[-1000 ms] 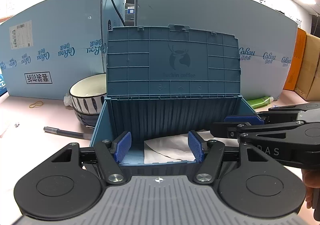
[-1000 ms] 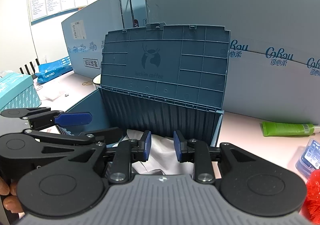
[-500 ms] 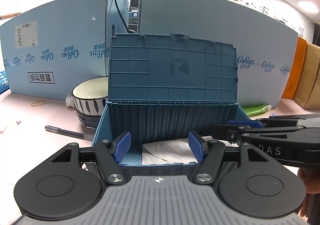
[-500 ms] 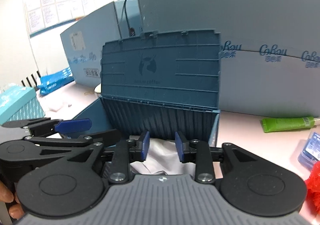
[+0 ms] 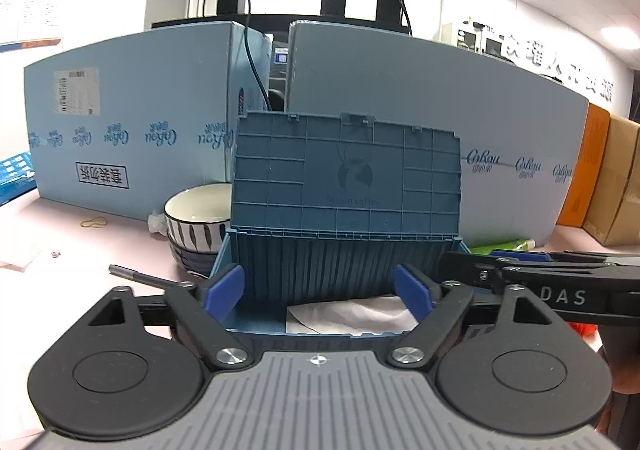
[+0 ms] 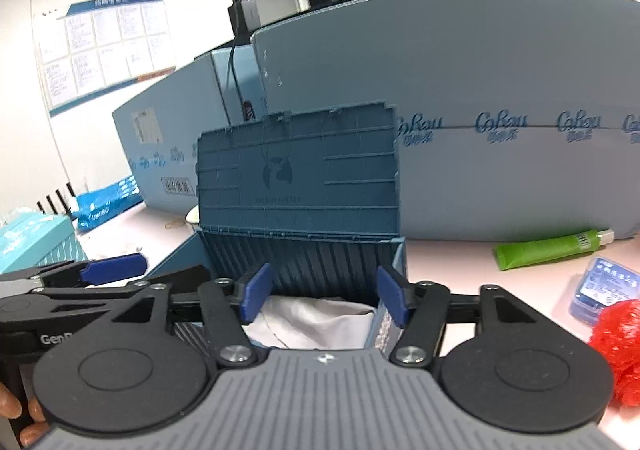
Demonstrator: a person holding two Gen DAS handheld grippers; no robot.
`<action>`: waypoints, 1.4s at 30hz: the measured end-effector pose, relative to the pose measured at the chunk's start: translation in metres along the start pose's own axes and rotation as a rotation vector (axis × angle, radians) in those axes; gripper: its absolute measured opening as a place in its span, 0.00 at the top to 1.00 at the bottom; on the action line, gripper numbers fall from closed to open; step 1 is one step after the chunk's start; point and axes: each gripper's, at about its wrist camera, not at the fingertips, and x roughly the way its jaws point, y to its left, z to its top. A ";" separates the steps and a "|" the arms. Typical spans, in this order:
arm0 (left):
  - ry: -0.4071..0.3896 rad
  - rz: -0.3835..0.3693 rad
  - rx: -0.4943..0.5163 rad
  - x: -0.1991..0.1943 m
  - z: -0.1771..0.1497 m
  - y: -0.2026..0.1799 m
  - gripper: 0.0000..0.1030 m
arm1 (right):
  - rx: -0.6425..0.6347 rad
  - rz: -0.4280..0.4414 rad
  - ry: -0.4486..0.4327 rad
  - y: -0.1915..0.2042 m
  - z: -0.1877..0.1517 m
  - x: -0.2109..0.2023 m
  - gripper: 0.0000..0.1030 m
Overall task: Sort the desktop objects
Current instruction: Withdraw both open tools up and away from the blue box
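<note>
While both jaws are opening, my left hand-held gripper [image 5: 318, 292] and my right hand-held gripper [image 6: 324, 296] hang released just before the blue storage box [image 5: 344, 258], nothing pinched between their pads. Its lid [image 5: 346, 174] stands upright beyond them, and a white cloth [image 5: 348, 316] lies on the box floor just ahead of both. Left of my left hand-held gripper a pen [image 5: 138, 276] rests on the counter [image 5: 60, 282] beside stacked bowls [image 5: 196, 222]. Right of my right one lie a green tube [image 6: 552, 246] and a red mesh wad [image 6: 620, 346].

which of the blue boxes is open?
The small dark-blue crate in front, lid upright, white cloth inside. The two big pale-blue cartons behind are shut.
</note>
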 end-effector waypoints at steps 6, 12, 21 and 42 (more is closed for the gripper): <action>-0.024 -0.005 -0.003 -0.014 -0.004 -0.007 0.08 | 0.059 -0.017 -0.039 -0.007 -0.006 -0.016 0.21; -0.024 -0.013 -0.007 -0.023 -0.010 -0.014 0.02 | 0.116 -0.042 -0.043 -0.014 -0.015 -0.029 0.11; 0.003 0.007 -0.015 -0.033 -0.018 -0.019 0.01 | 0.127 -0.050 -0.007 -0.015 -0.021 -0.037 0.08; 0.090 0.083 0.024 -0.051 -0.041 -0.048 0.01 | 0.113 -0.032 0.074 -0.026 -0.037 -0.058 0.00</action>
